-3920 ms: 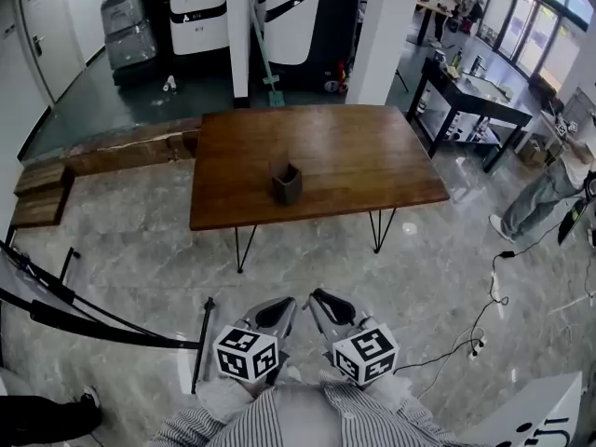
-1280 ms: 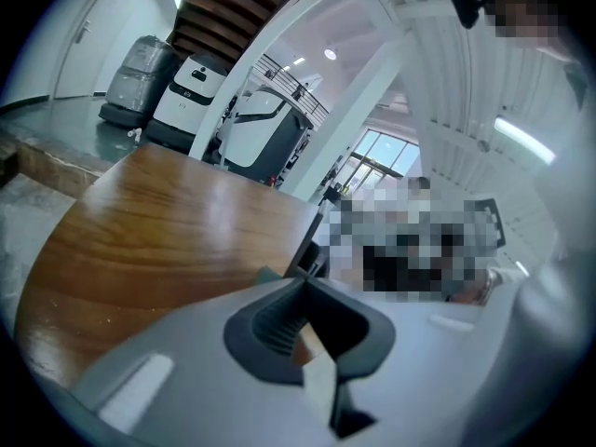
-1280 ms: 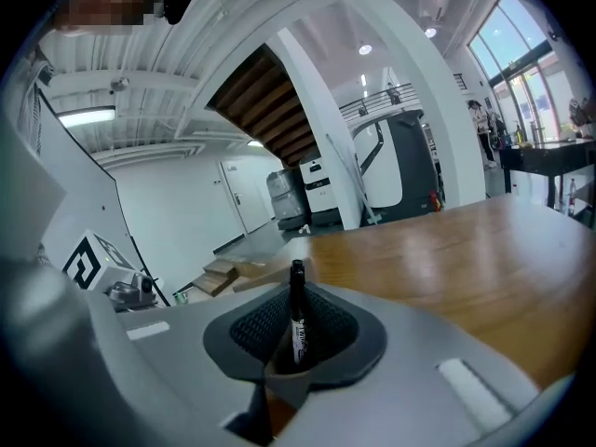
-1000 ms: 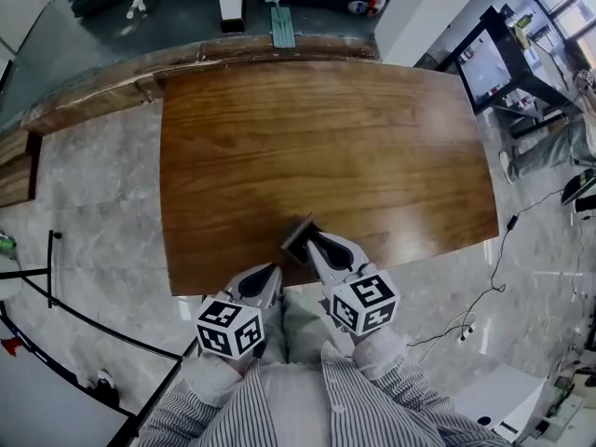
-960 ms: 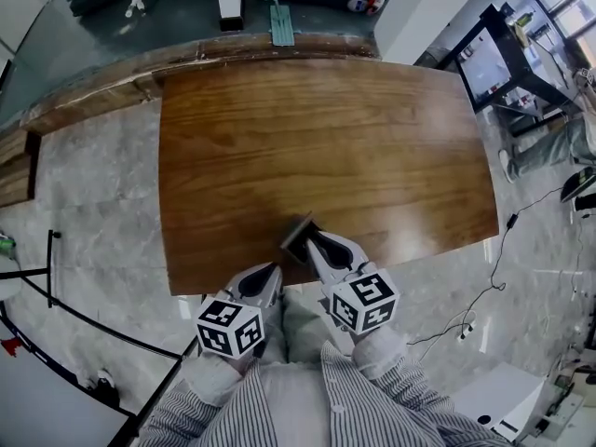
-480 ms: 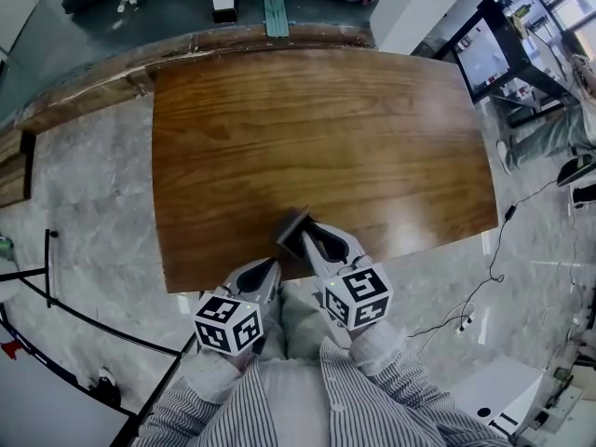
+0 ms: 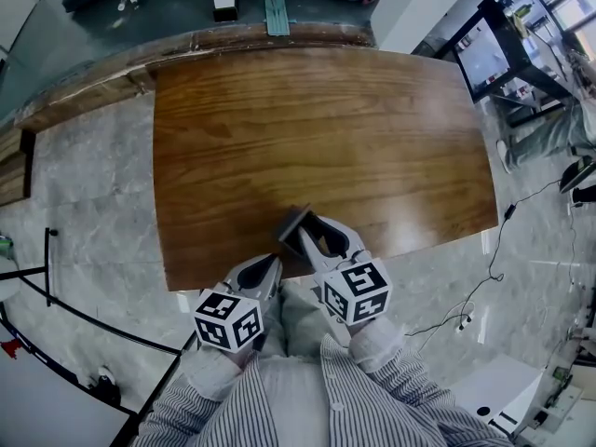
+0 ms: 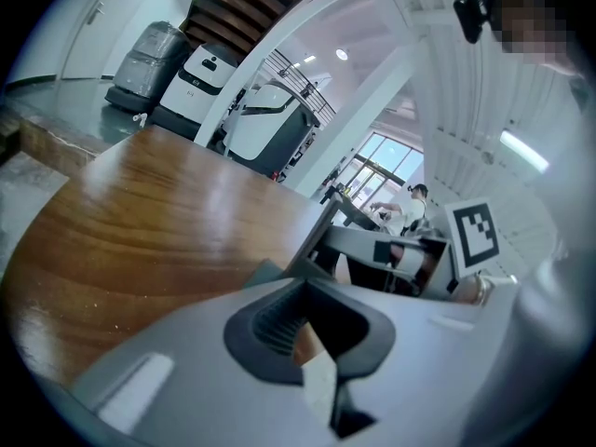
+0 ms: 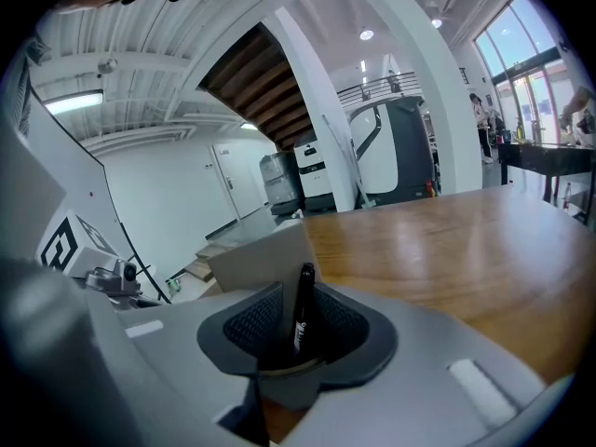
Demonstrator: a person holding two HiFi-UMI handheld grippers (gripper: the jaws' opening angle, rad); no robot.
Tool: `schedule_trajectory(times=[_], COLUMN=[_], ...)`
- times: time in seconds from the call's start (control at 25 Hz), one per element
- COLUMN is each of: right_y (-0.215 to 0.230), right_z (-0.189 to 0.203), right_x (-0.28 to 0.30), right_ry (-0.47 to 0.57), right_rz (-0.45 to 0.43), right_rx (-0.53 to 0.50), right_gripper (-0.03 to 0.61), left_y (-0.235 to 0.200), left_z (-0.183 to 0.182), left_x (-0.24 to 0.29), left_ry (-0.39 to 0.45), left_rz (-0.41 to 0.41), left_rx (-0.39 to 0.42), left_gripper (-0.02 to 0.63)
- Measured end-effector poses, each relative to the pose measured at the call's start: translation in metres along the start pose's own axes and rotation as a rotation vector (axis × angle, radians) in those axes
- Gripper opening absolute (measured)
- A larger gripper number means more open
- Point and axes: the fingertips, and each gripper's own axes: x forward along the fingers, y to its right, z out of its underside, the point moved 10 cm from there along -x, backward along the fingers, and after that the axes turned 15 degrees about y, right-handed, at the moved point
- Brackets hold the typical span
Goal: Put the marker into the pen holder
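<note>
A small grey-brown pen holder stands near the front edge of the wooden table. My right gripper reaches over its near side. In the right gripper view a black marker stands upright between the dark pads, with the pen holder just behind it. The jaws are opening and there are gaps on both sides of the marker. Its lower end is hidden, so I cannot tell what it rests in. My left gripper hangs at the table's front edge, left of the holder, shut and empty.
The table's front edge runs just beyond my striped sleeves. Marble floor surrounds the table. Cables trail at the right and black stand rods cross the floor at the left. A dark workbench stands at the far right.
Since the oldest frame I have come up to the table. In the last half second the right jaws have spread wider around the marker. The left gripper has hardly moved.
</note>
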Motion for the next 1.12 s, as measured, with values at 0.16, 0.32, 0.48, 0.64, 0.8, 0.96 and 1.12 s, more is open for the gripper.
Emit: schedule_trajectory(times=[0.16,0.32,0.48,0.64,0.8,0.96,1.12], right_y=[0.003,0.005,0.001,-0.011,-0.023,-0.034,-0.039], right_z=[-0.002,-0.007,-0.012,-0.016,-0.019,-0.024,-0.027], right_x=[-0.005,-0.013,-0.027,-0.047,-0.065,-0.083,-0.095], right_ry=[0.021,0.042,0.063,0.068,0.075,0.088,0.087], right_rz=[0.015,0.021,-0.011,-0.053,-0.074,-0.115,-0.143], right_rx=[0.011,0.014,0.014,0.013,0.006,0.028,0.024], right_gripper=[0.106,0.109,0.086,0.032,0.002,0.0,0.0], left_y=[0.002,0.009,0.016,0.024,0.033,0.048,0.06], left_z=[-0.002,-0.004,-0.005,-0.01,-0.017,-0.02,-0.02], left_x=[0.0,-0.002,-0.003,-0.009,-0.013,-0.014,-0.015], left_ry=[-0.003,0.002,0.008,0.029,0.056,0.067,0.068], left_rz=[0.018,0.044,0.07,0.079,0.087,0.108,0.122], left_rx=[0.023,0.045,0.064,0.072,0.094,0.123,0.149], left_gripper=[0.008,0.008,0.008,0.008,0.008,0.008,0.008])
